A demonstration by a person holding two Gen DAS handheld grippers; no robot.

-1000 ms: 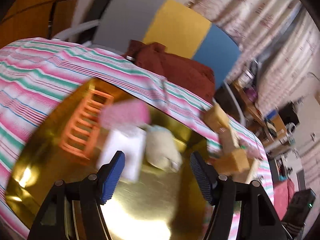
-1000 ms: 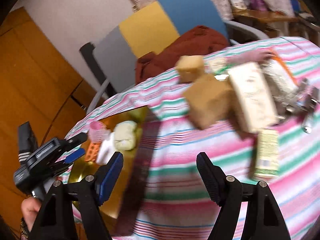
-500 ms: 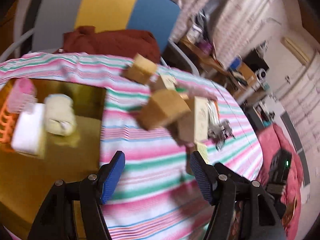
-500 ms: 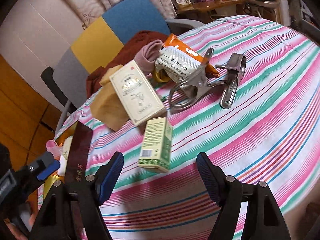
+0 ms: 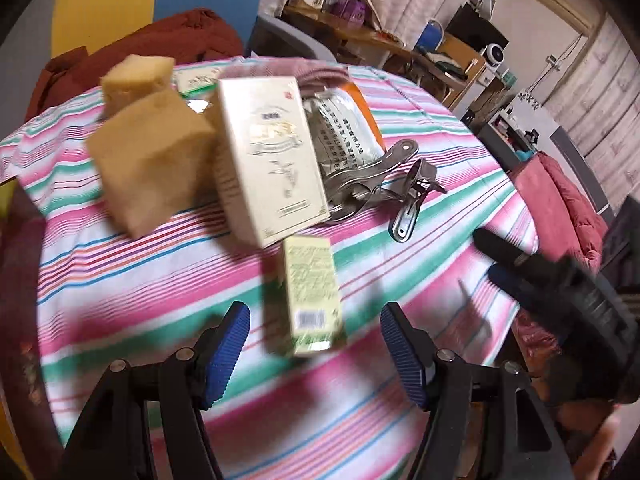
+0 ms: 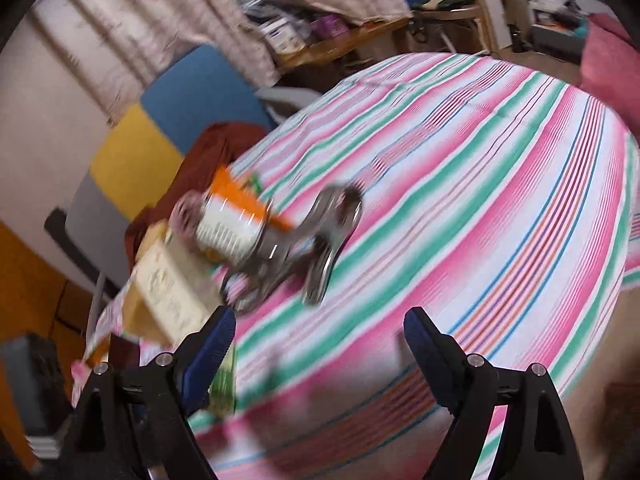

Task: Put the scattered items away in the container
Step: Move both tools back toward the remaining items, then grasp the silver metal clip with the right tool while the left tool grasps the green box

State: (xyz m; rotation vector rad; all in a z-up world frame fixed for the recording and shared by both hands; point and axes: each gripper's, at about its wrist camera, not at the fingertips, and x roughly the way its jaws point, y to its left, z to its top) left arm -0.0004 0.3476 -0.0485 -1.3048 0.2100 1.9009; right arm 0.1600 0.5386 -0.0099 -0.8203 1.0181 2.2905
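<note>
- Judging from the left wrist view, most of the tidying is left to be done: no container can be made out with certainty here, only a dark blurred edge at the far left border, and every item seen lies loose on the striped surface (image 5: 132,280).
- Taking the large cream box (image 5: 272,156) as the landmark, a small green box (image 5: 314,292) is seen just in front of it, two tan sponge blocks (image 5: 150,160) to its left, a printed packet (image 5: 344,136) and metal clips (image 5: 380,184) to its right, and a pink cloth roll (image 5: 324,74) behind it.
- The left tool (image 5: 316,354) is held with its blue pads apart and nothing between them; the green box is lined up just ahead of the gap, so it is judged the likely next pick.
- The right tool (image 5: 520,264) is seen as a dark blur well to the right of the cream box.
- In the right wrist view, heavily blurred, the cream box (image 6: 168,284) is found at the left, with the packet (image 6: 228,224) and clips (image 6: 304,248) just beyond it and a sliver of the green box (image 6: 224,384) beside the left pad.
- The right tool (image 6: 320,350) is spread wide and empty, over bare striped cloth (image 6: 480,184); no container can be identified in this view either.
</note>
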